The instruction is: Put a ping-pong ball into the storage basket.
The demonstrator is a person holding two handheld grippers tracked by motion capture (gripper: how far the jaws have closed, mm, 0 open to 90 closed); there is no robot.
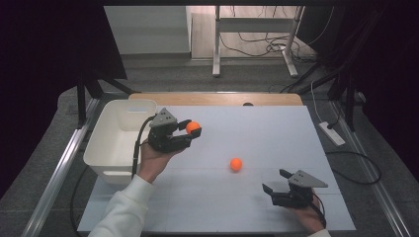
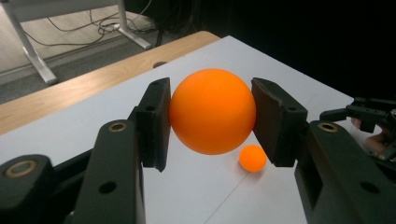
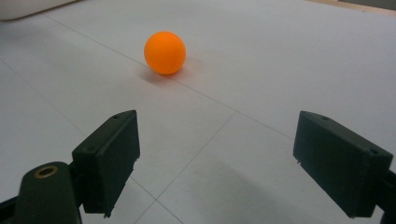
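An orange ball (image 1: 192, 127) is clamped in my left gripper (image 1: 191, 130), lifted above the white table just right of the white bin (image 1: 114, 137). In the left gripper view both black pads (image 2: 155, 122) press on that held ball (image 2: 212, 111). A second orange ball (image 1: 236, 164) lies on the table near the middle, and it sits small beyond the jaws in the left gripper view (image 2: 252, 157). My right gripper (image 1: 275, 181) rests low at the table's front right, open and holding nothing, with the loose ball (image 3: 165, 52) ahead of its jaws and to the left.
The white table surface (image 1: 257, 133) ends in a wooden strip (image 1: 217, 98) at the back. Metal rails run along both sides. Desk legs and cables stand on the floor beyond. My right gripper (image 2: 369, 114) appears at the right edge of the left gripper view.
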